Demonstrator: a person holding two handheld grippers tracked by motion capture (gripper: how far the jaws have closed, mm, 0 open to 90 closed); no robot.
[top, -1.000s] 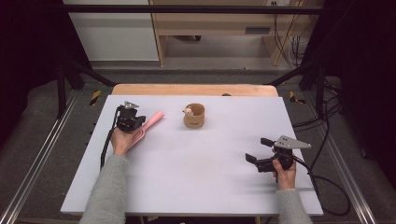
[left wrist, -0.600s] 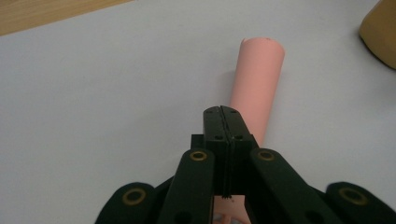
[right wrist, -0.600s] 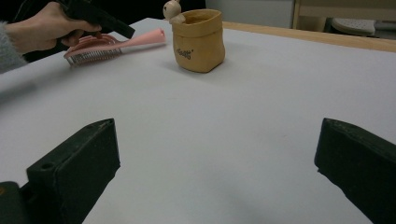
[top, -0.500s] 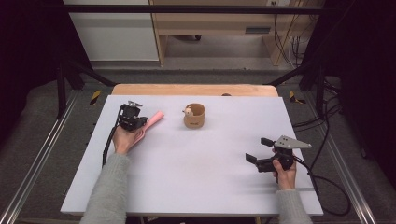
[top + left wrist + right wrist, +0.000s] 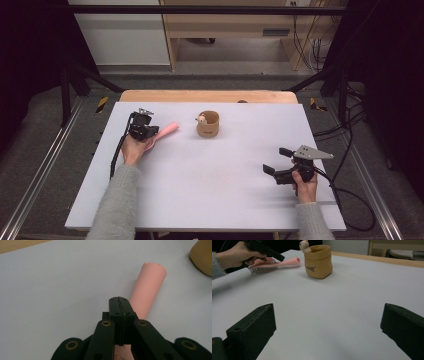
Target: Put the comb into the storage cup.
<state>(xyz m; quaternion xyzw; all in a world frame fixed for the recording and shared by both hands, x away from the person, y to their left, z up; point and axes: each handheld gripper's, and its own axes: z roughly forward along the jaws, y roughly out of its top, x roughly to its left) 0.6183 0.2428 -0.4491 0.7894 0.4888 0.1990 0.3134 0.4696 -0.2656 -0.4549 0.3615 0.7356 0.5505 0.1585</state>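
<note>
A pink hairbrush (image 5: 167, 130) lies on the white table (image 5: 215, 200) at the back left, its round handle (image 5: 147, 290) pointing toward a tan pouch (image 5: 208, 125). My left gripper (image 5: 151, 131) sits over the brush with its jaws pressed together (image 5: 118, 300) on top of the handle, nothing showing between them. From the right gripper view the bristles (image 5: 262, 268) show under the person's hand. My right gripper (image 5: 276, 160) rests at the front right, wide open (image 5: 328, 322) and facing the pouch (image 5: 318, 262).
A small wooden figure (image 5: 304, 244) pokes out of the pouch's rim. A wooden strip (image 5: 210, 96) runs along the table's far edge. Cables (image 5: 350, 200) trail off the right side. Dark frame posts stand at both back corners.
</note>
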